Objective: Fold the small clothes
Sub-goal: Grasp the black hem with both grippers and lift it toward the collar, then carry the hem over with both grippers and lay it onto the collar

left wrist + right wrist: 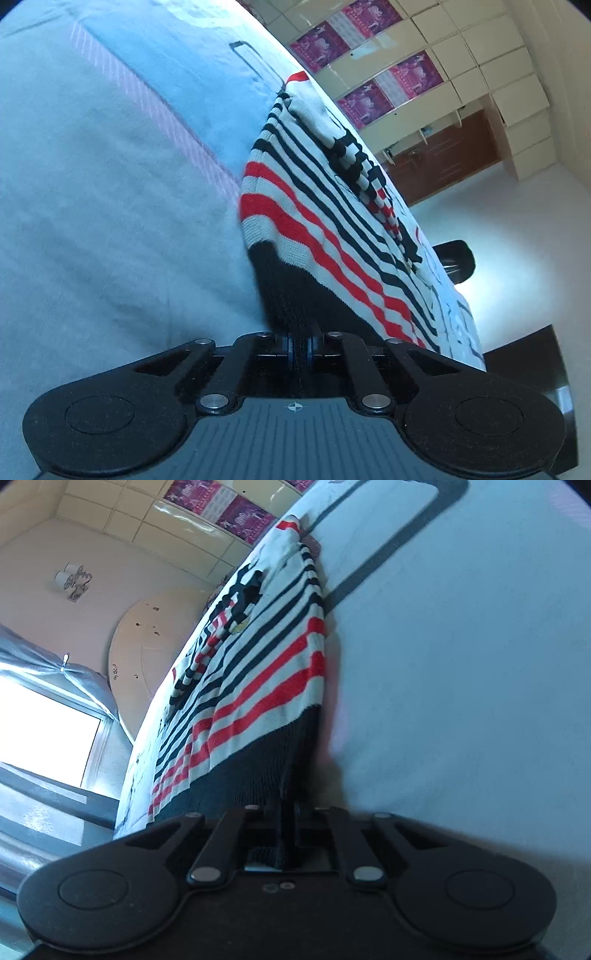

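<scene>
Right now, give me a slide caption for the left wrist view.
Left gripper shut on the dark hem of a striped sweater lying on a pale bedsheet.

We can read no text anywhere. The magenta posters [373,62] on the cabinet doors at the upper right of the left wrist view, and along the top edge of the right wrist view [236,511], carry print too small and blurred for us to make out.

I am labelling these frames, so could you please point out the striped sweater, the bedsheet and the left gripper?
striped sweater [325,221], left wrist view, red stripe.
bedsheet [461,664], right wrist view, bare fabric.
left gripper [303,345], left wrist view, between fingertips.
</scene>
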Motion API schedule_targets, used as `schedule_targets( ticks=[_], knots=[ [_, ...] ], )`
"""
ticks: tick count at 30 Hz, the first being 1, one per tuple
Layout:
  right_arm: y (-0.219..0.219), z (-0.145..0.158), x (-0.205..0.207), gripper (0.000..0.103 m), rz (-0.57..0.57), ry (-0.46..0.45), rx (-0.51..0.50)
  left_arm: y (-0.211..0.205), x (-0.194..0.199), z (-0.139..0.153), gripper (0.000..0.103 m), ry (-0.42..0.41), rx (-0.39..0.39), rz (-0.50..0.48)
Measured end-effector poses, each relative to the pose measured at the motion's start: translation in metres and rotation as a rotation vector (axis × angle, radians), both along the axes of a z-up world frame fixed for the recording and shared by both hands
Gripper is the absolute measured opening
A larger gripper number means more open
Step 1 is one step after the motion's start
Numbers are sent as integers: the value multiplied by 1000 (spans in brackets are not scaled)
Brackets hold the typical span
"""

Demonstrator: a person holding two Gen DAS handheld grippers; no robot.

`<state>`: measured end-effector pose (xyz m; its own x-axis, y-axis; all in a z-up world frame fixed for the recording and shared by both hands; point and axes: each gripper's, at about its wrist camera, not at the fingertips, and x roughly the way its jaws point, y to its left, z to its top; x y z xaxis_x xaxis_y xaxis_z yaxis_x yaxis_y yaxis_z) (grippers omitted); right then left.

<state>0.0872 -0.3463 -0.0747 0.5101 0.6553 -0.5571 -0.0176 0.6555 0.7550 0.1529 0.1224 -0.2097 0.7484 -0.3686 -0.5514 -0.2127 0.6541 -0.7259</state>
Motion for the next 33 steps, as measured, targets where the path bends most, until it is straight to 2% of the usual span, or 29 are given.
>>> schedule_targets(
  ticks=[3,7,12,16,21,27,33],
  knots=[
    [6,14,-5,6,19,-64,-76,-5,-4,9,5,-24,32,36],
    [3,45,-15,6,34,-195,-101,4,-22,32,5,-112,25,92],
    [0,75,-4,6,32,-292,-126,15,-6,66,5,-199,31,89],
    [10,100,18,6,35,-363,-171,19,25,90,5,-264,39,61],
    [19,132,65,6,7,-430,-218,26,77,118,5,-333,17,66],
    [27,161,138,6,-25,-477,-249,39,151,133,5,-339,17,73],
    [49,166,220,6,-30,-487,-279,51,236,133,5,-315,30,57]
  ],
)
